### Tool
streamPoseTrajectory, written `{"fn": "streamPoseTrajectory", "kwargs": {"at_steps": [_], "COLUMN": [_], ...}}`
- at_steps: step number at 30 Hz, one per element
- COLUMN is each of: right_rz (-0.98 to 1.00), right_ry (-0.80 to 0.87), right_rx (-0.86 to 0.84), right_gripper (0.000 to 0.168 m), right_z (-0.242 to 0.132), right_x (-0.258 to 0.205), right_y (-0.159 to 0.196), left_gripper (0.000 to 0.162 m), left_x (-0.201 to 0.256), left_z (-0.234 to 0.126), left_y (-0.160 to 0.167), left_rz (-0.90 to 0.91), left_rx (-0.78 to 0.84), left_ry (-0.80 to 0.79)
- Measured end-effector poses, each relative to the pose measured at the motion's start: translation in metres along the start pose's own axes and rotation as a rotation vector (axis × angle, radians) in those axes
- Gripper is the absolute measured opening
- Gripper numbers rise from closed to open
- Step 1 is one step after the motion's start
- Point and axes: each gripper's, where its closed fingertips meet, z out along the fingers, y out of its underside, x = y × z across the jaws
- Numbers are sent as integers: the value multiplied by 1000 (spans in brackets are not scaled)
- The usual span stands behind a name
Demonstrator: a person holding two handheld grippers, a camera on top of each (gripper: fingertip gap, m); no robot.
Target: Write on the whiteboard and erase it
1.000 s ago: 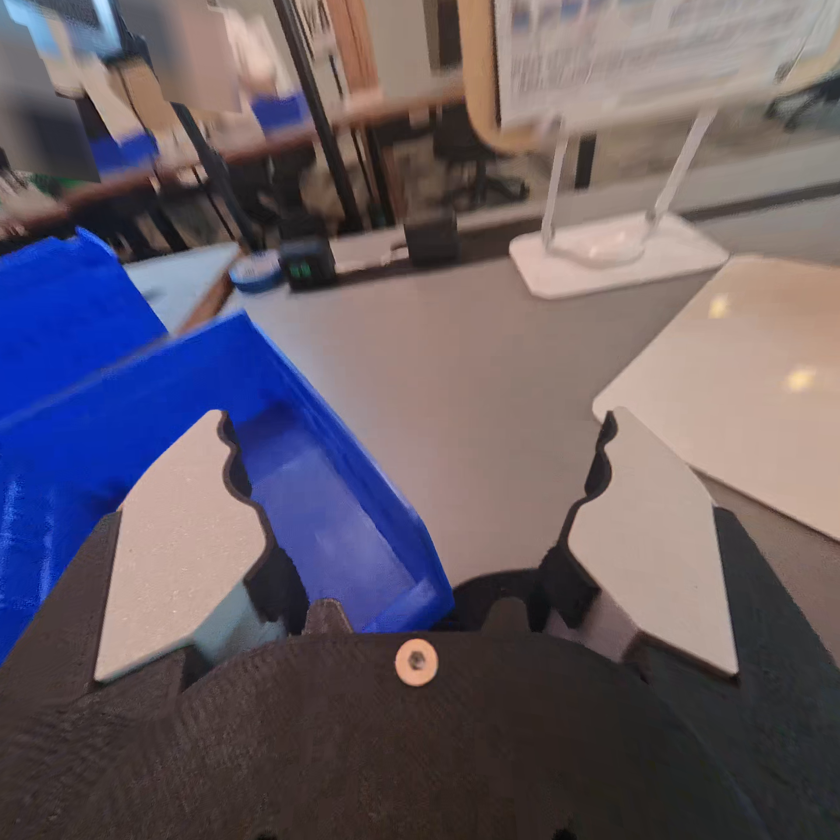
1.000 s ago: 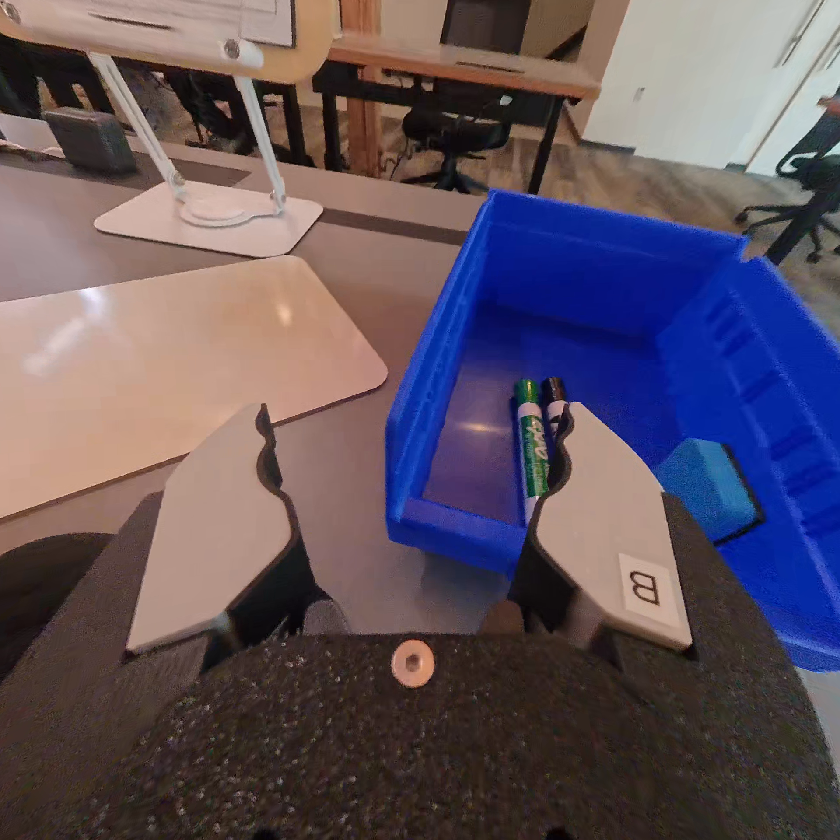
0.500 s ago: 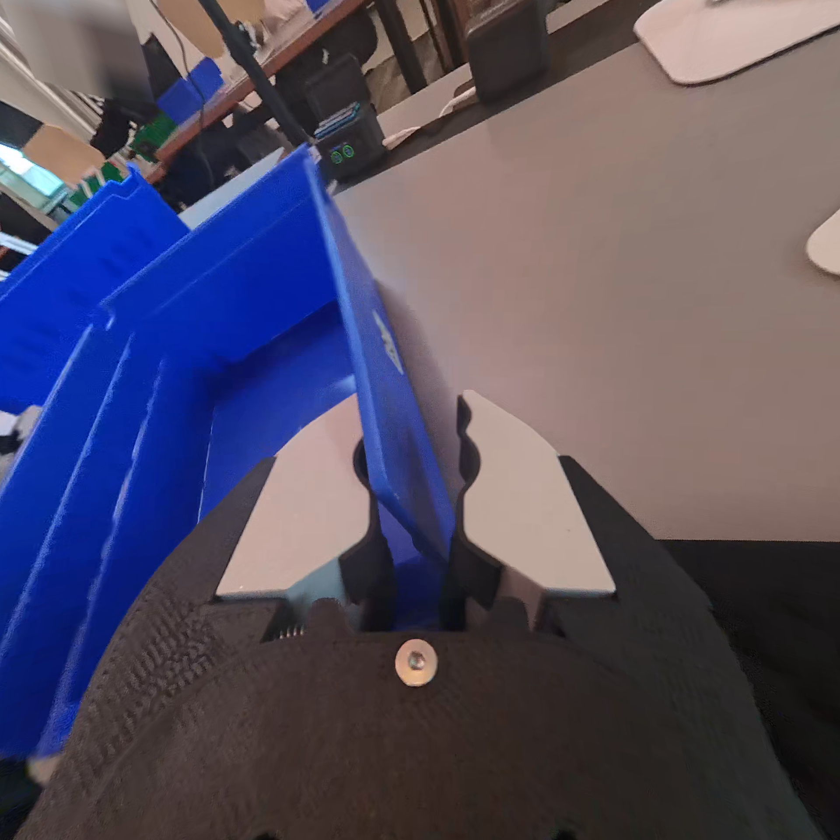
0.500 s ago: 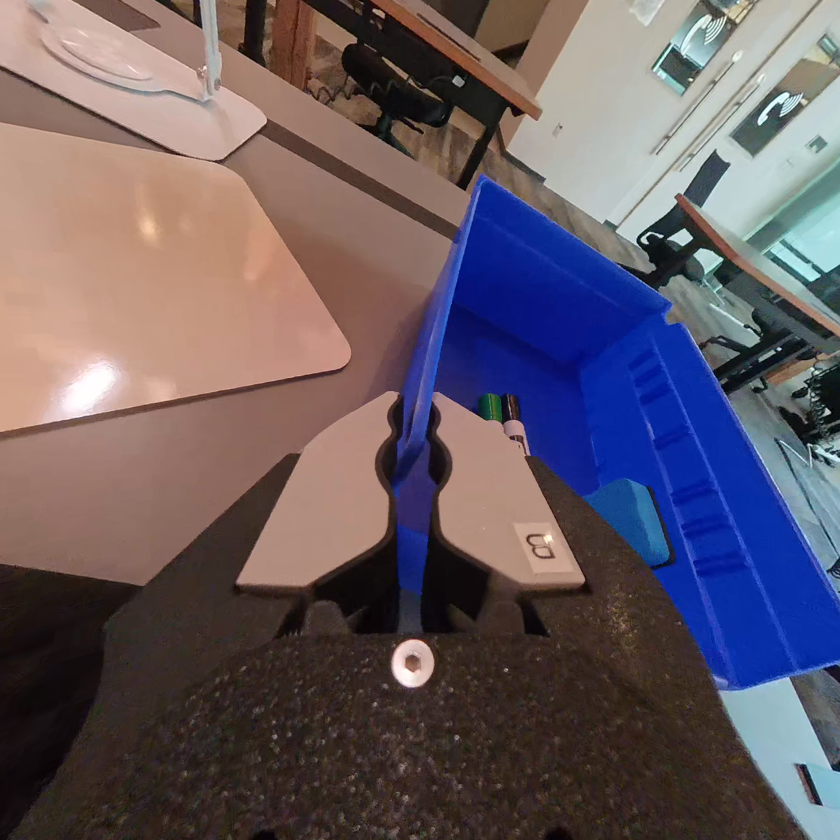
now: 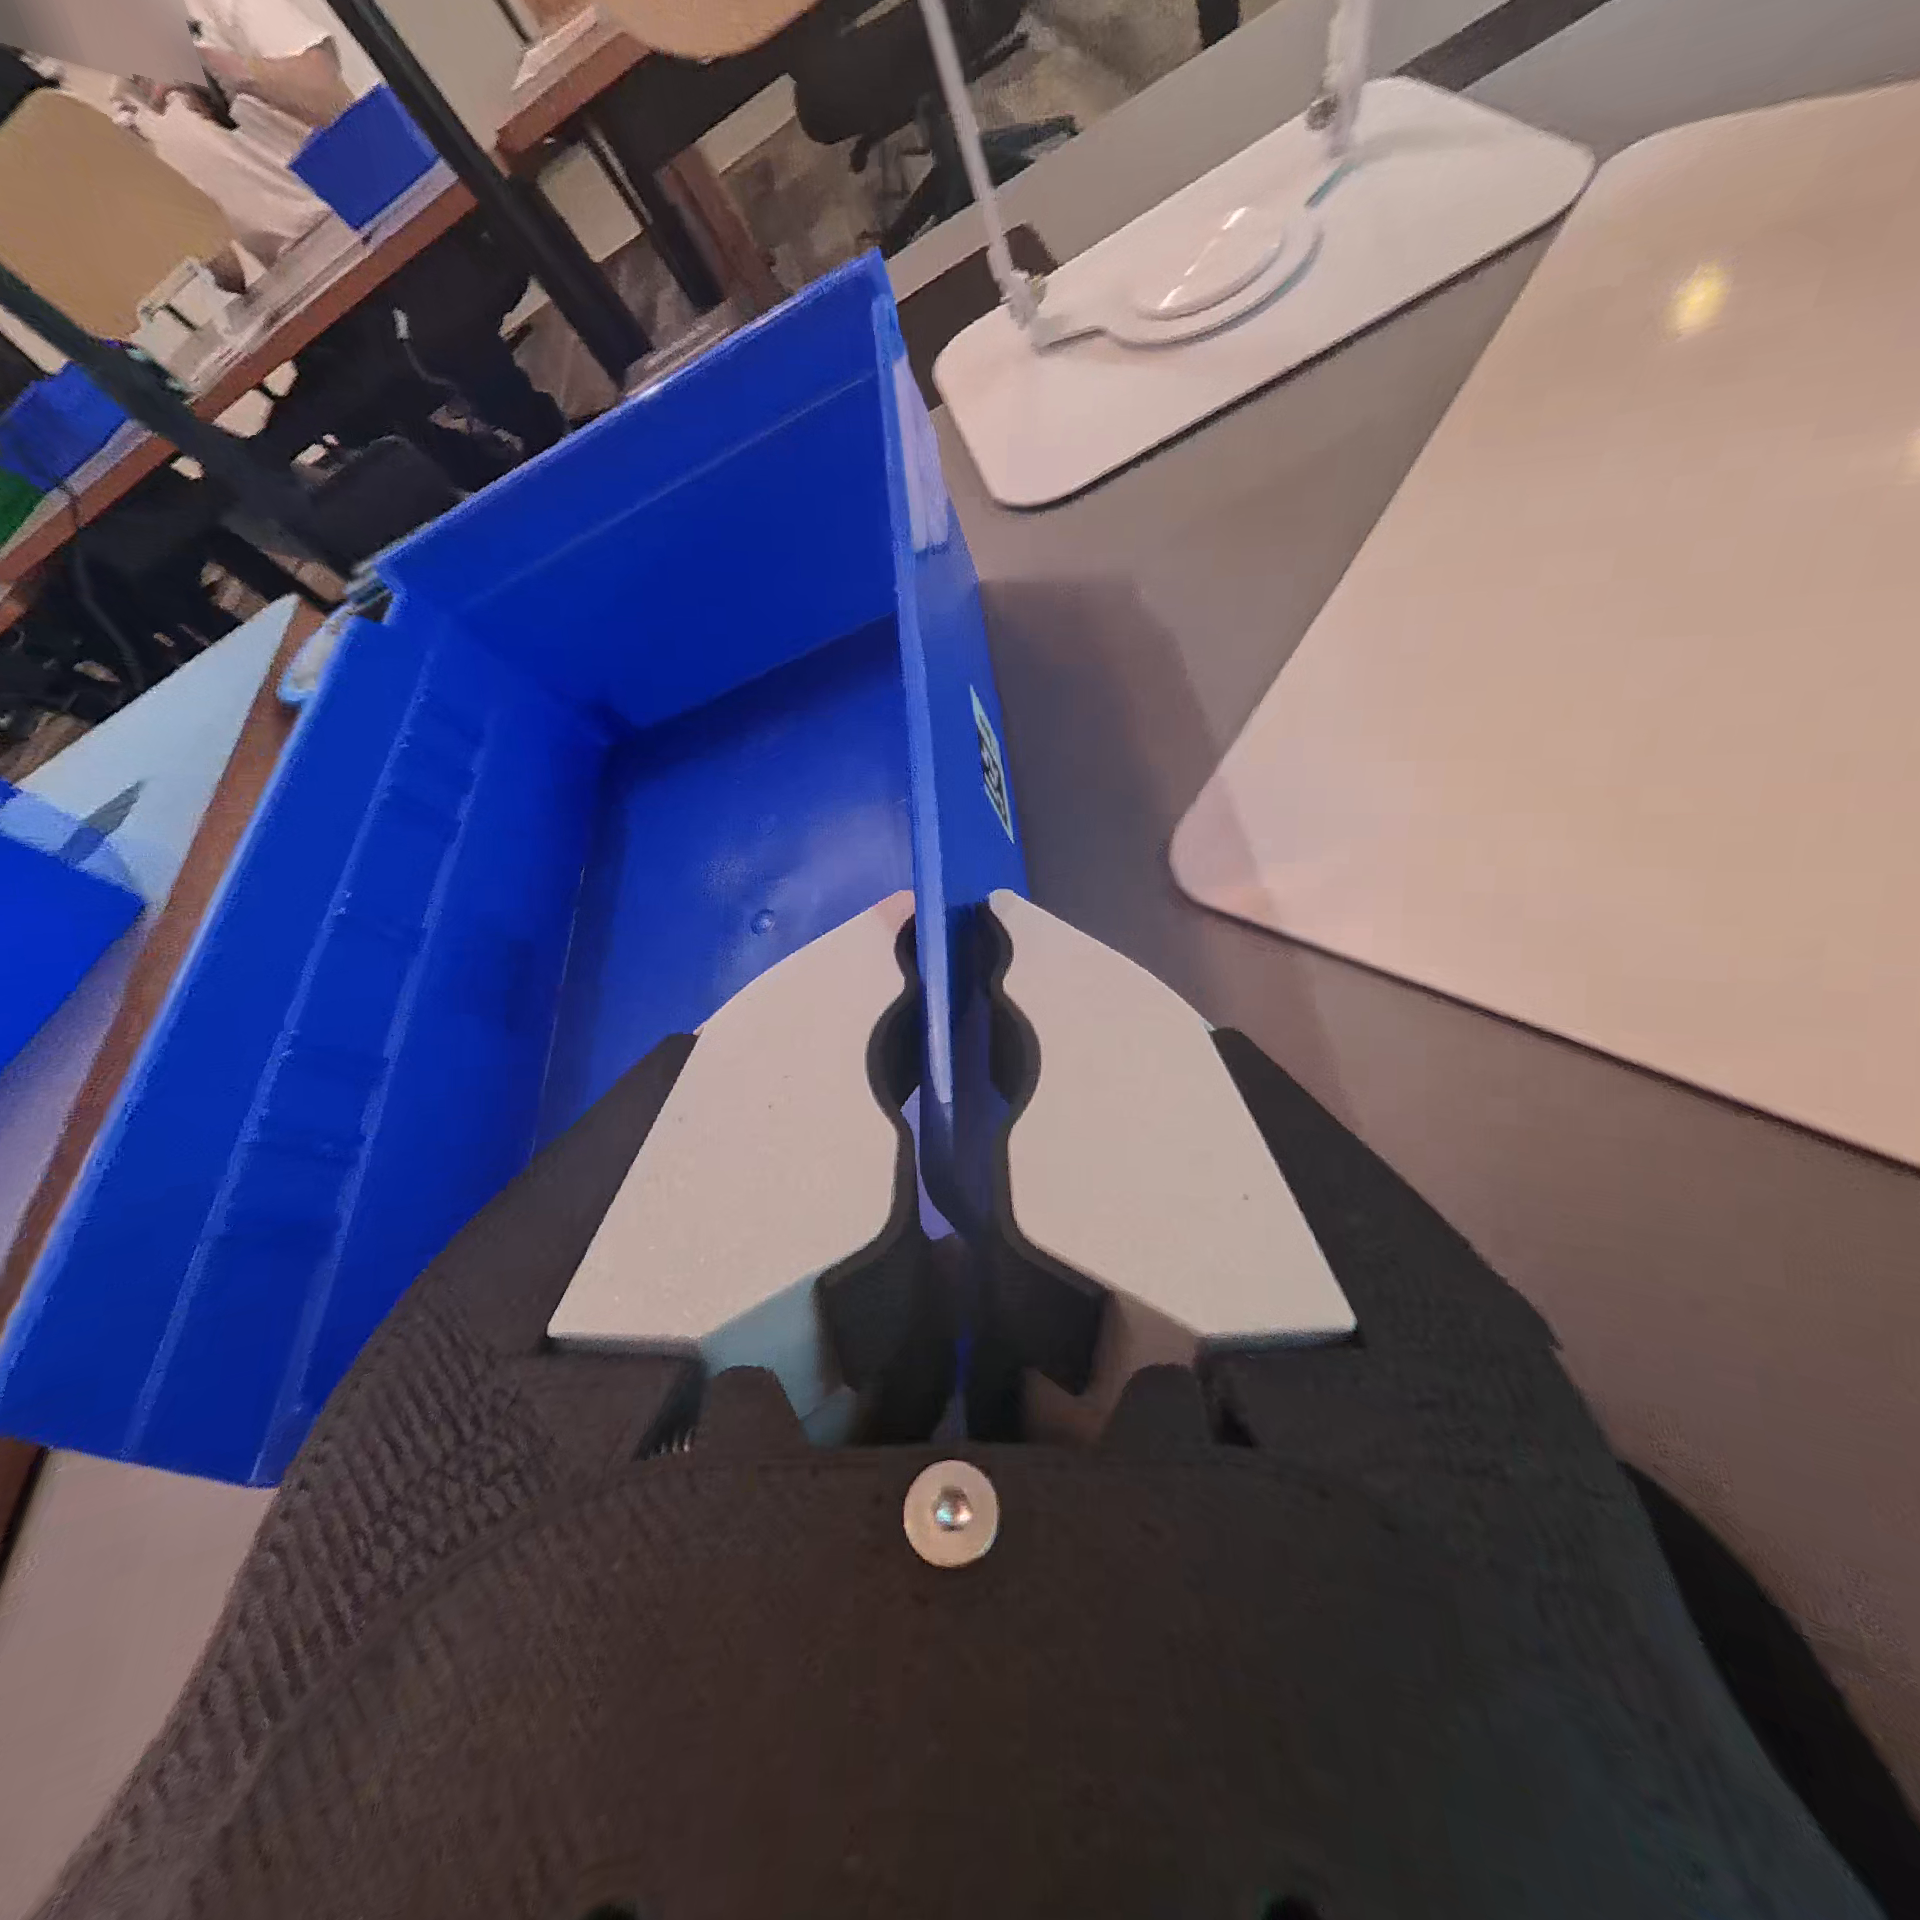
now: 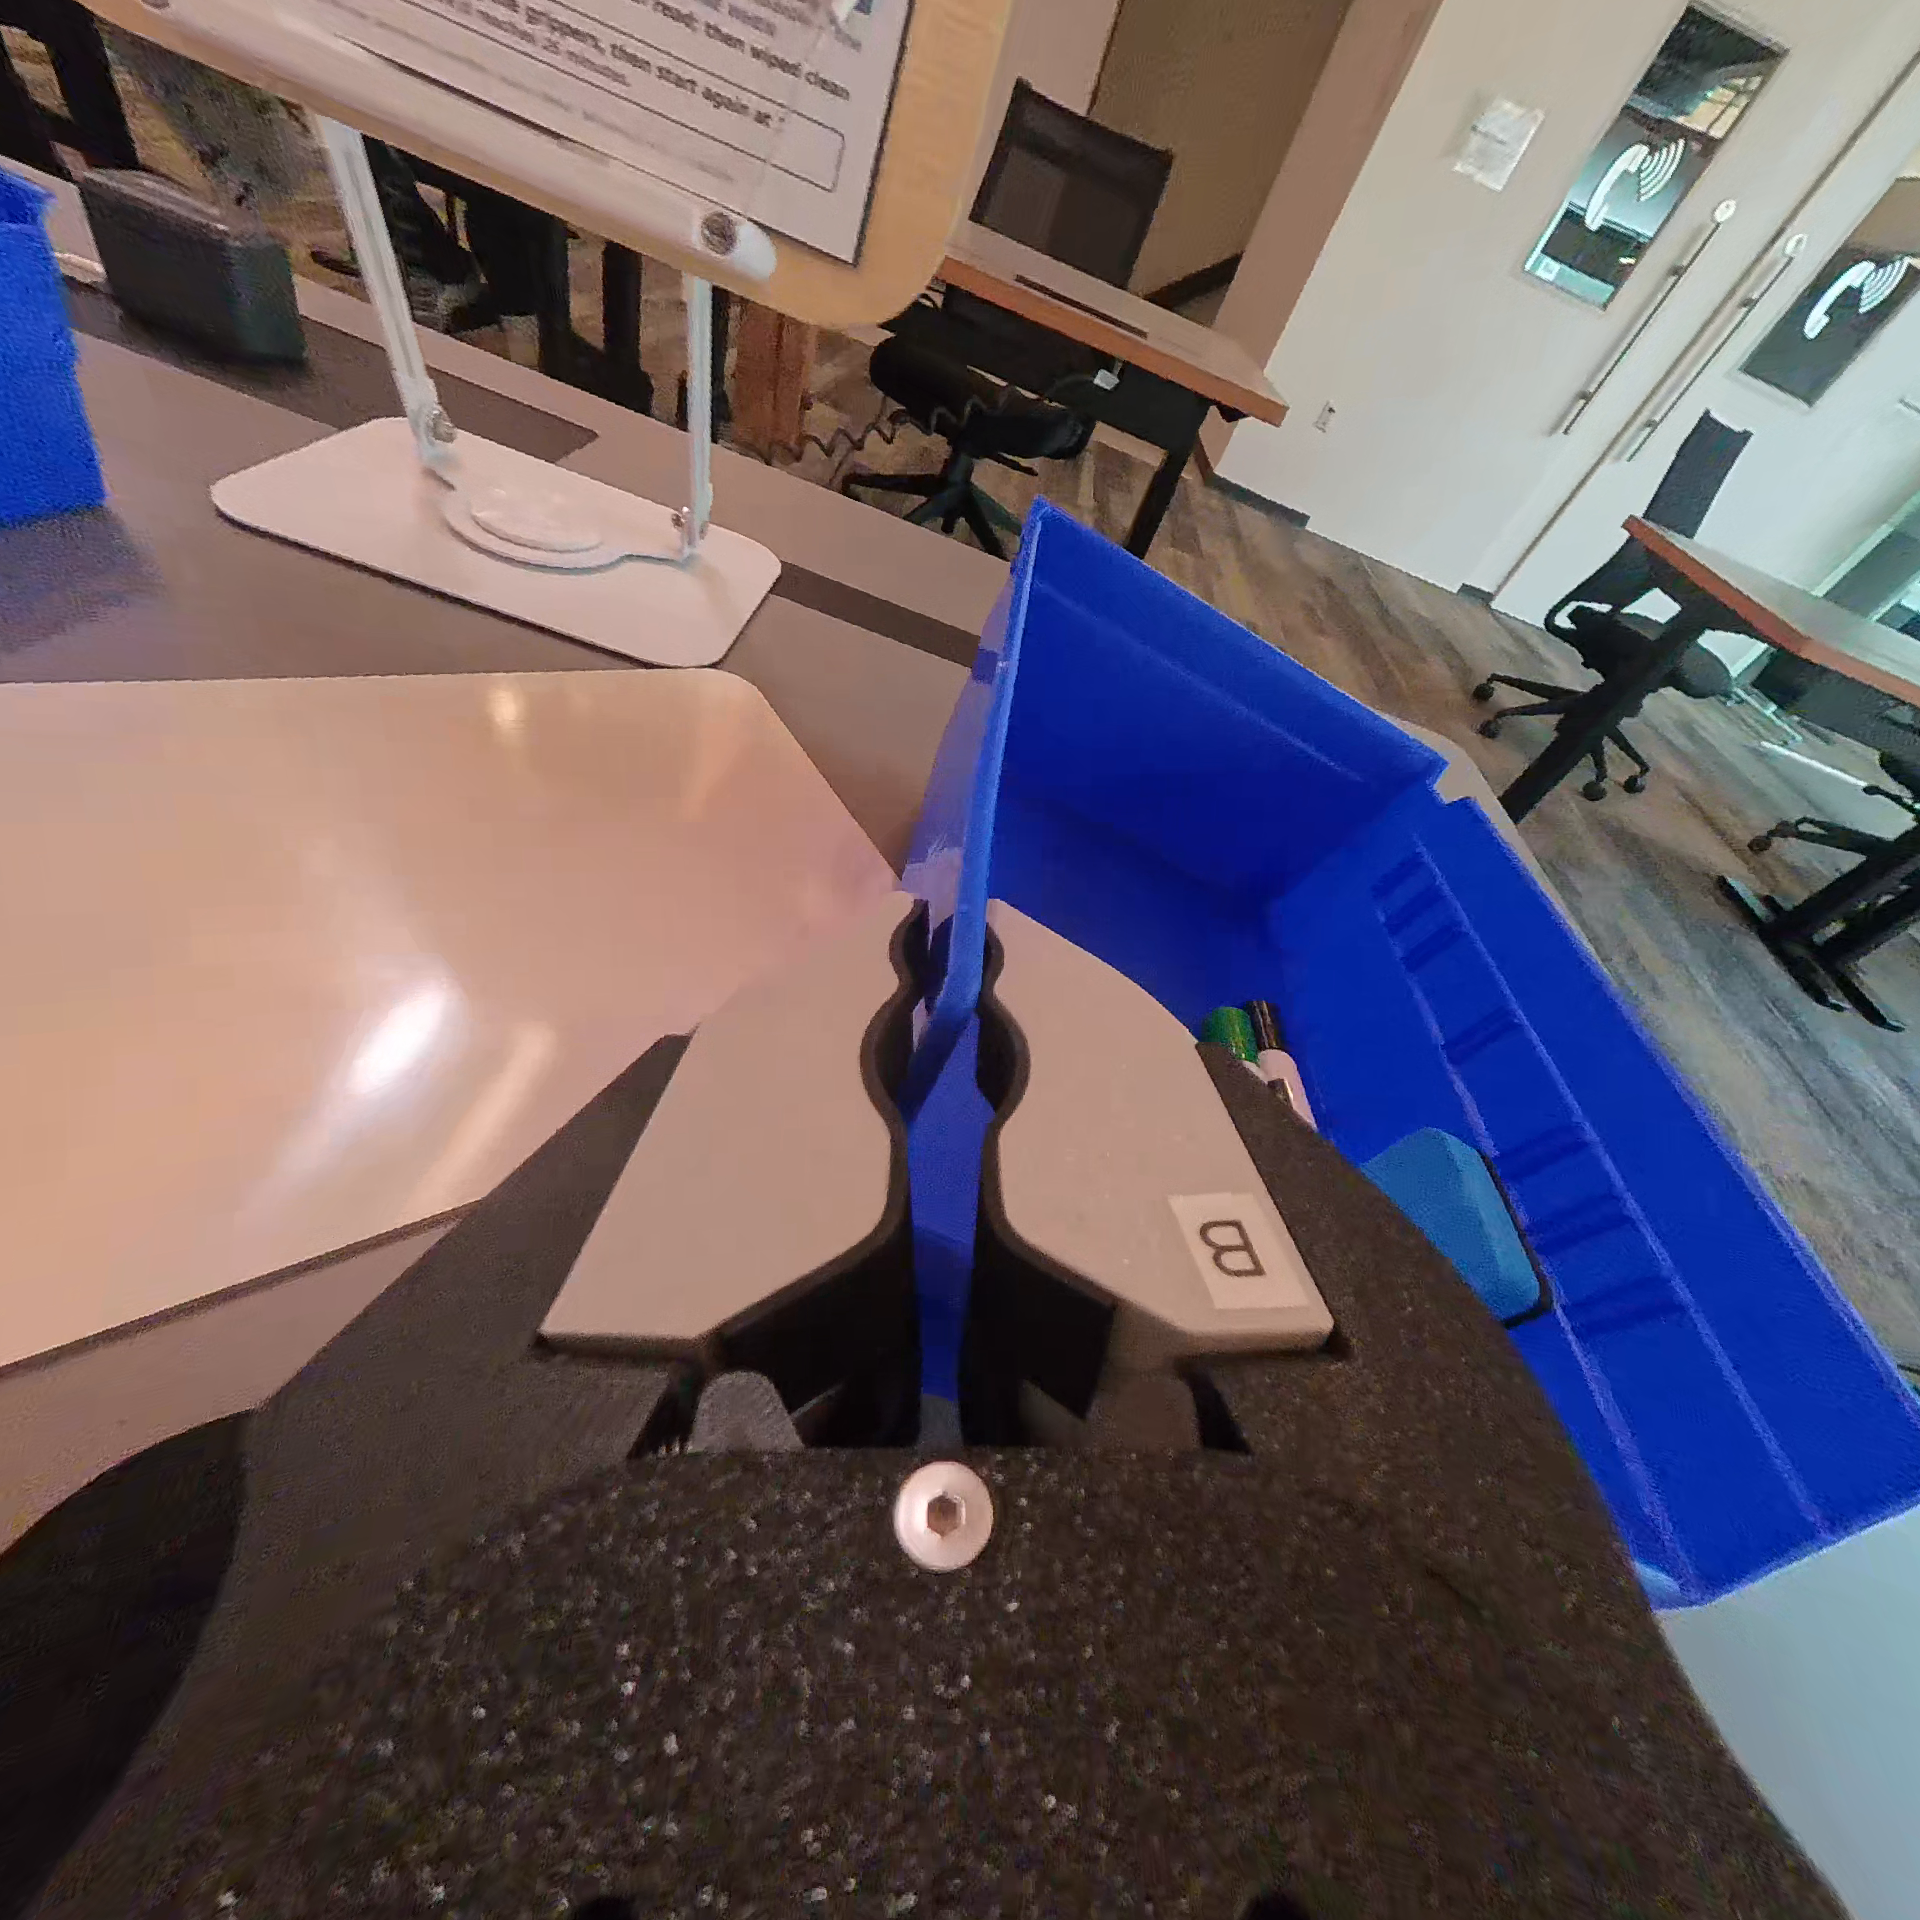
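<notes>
Whiteboard (image 6: 364,935) left of right hand-held gripper (image 6: 948,966)

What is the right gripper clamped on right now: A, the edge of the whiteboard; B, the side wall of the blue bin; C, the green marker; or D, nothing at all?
B: in the right wrist view the right gripper has its fingers closed on the thin side wall of the blue bin, while the green marker lies loose inside the bin and the whiteboard lies flat on the table, untouched.
</notes>
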Motion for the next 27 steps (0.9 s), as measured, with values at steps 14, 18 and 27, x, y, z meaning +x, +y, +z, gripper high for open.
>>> {"fn": "streamPoseTrajectory", "kwargs": {"at_steps": [14,18,27], "right_rz": [-182,-220,169], "right_ry": [-213,-340,-193], "right_rx": [25,77,644], "right_gripper": [9,41,117], "right_z": [4,0,-61], "right_x": [-137,-173,-55], "right_y": [-16,-22,-101], "left_gripper": [13,36,113], "left_x": [52,52,97], "left_z": [3,-9,-160], "left_y": [-29,-46,-153], "left_rz": [39,26,-217], "left_rx": [47,168,1075], "left_ry": [118,135,376]}}
